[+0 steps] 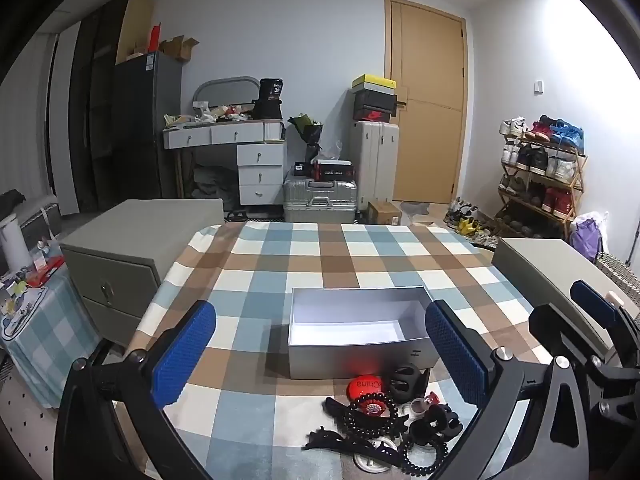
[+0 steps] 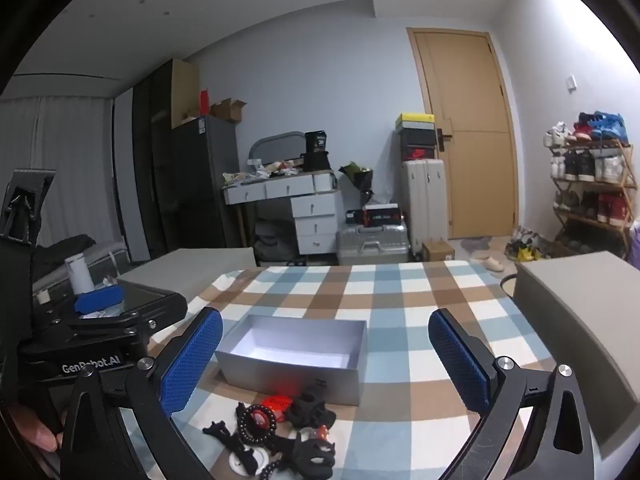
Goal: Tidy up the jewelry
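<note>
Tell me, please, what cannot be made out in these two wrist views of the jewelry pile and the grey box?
- Pile of black hair clips and bead bracelets: overlapping, cut off by the bottom edge in the left wrist view; count unclear.
- Red round item: half hidden by clips in the right wrist view.
- Open grey cardboard box: its near wall hides the closest floor strip.
- Lettering on box front: too small.

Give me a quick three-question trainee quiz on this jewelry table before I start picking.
1. True or false: the silver box already holds jewelry.
2. Where does the black bead bracelet lie: A inside the box, B on the checked tablecloth in front of it, C on the grey cabinet?
3. Is the left gripper or right gripper holding anything?

Key: 1 false, it shows only its white floor. 2 B. 3 Neither; both stand open.
</note>
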`<control>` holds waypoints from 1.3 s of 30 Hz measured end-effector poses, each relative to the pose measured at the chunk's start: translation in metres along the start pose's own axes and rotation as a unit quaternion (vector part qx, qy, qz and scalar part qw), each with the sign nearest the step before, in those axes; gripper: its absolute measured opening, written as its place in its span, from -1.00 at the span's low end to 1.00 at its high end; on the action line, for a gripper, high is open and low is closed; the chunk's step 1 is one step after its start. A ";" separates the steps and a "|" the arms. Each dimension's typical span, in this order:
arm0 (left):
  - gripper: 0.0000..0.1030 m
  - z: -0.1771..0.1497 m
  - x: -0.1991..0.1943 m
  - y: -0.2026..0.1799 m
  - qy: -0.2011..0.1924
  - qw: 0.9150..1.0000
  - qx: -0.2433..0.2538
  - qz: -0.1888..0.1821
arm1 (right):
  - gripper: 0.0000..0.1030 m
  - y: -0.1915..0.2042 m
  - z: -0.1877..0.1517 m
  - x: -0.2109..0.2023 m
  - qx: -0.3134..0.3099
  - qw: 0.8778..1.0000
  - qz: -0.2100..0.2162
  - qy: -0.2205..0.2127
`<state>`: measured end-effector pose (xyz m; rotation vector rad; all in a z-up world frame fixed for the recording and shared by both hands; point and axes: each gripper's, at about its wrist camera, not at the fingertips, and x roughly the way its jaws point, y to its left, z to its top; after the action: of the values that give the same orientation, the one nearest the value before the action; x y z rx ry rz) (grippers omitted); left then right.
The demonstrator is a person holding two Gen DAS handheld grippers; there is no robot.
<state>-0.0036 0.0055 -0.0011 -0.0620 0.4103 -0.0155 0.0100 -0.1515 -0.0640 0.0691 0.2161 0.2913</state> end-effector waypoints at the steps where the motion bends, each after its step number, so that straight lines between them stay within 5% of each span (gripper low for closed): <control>1: 0.98 -0.001 -0.002 0.000 0.000 1.000 0.000 0.001 | 1.00 0.001 0.000 0.000 -0.002 1.000 0.000 -0.002; 39: 0.98 -0.004 0.007 0.006 0.020 1.000 0.007 0.016 | 1.00 -0.006 0.002 -0.001 0.014 1.000 0.008 -0.003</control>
<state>0.0013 0.0113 -0.0075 -0.0420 0.4512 0.0114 0.0112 -0.1574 -0.0622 0.0986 0.2126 0.3038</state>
